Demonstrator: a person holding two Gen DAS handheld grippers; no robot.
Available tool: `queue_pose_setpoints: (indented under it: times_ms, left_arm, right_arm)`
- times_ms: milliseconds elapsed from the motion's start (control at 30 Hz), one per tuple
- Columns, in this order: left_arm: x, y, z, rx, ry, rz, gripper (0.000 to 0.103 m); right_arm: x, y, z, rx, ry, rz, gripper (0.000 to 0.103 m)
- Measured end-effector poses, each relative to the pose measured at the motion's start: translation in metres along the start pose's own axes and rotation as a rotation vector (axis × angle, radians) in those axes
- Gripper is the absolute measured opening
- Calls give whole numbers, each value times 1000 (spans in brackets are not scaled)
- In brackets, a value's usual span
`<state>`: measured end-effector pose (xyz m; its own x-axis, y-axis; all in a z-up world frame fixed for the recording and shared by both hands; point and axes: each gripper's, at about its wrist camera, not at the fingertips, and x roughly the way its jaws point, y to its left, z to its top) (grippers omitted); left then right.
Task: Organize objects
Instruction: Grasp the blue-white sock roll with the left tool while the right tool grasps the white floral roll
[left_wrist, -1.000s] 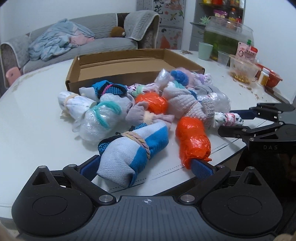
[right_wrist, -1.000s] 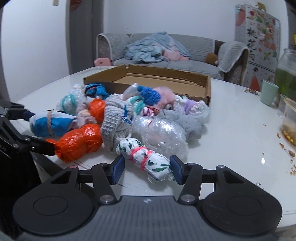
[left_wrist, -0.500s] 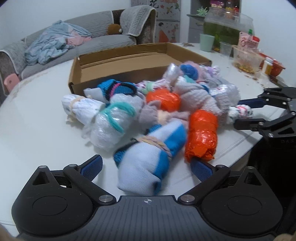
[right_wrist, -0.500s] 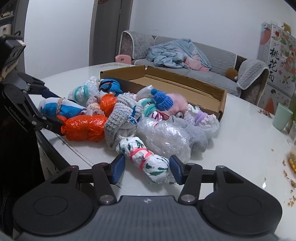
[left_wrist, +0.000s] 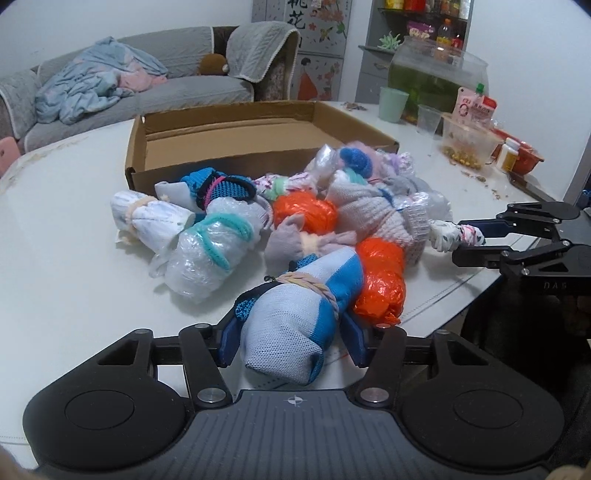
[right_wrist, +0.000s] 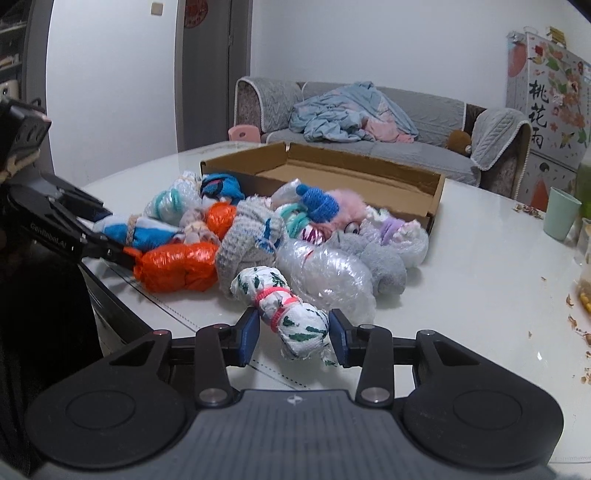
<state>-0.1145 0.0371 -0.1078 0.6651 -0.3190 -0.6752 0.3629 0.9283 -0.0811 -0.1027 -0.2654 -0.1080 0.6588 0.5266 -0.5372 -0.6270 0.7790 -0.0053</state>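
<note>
A heap of rolled sock bundles lies on the white table in front of an empty cardboard box (left_wrist: 229, 136), which also shows in the right wrist view (right_wrist: 436, 192). My left gripper (left_wrist: 291, 332) has closed in on a light-blue and blue sock bundle (left_wrist: 295, 314) tied with a beige band; both pads touch it. It also shows in the right wrist view (right_wrist: 136, 230). My right gripper (right_wrist: 293, 332) is closed around a white bundle with green leaf print and a pink band (right_wrist: 288, 306), also seen from the left wrist (left_wrist: 456, 236).
Orange plastic-wrapped bundles (left_wrist: 380, 277) (left_wrist: 306, 210), clear-wrapped ones (left_wrist: 210, 254) and a grey knit bundle (right_wrist: 251, 240) crowd the heap. A green cup (left_wrist: 393, 103), a food tub (left_wrist: 467, 144) and crumbs sit at the right. A sofa (right_wrist: 369, 118) stands behind the table.
My left gripper's jaws closed in from wide open onto the blue sock bundle. My right gripper's jaws narrowed around the leaf-print bundle. Both cameras rose slightly.
</note>
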Motion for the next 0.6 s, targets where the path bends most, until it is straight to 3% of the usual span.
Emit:
queue_pose_setpoints:
  times_ms: [333,600]
  left_arm:
    - [-25,9,17,-34,-60,44,62]
    - [-36,30,75,-88,-146,82,62]
  right_arm:
    - [-20,-4,21,-17,-48,10,37]
    - [-22,-34,83,8,-133,50,37]
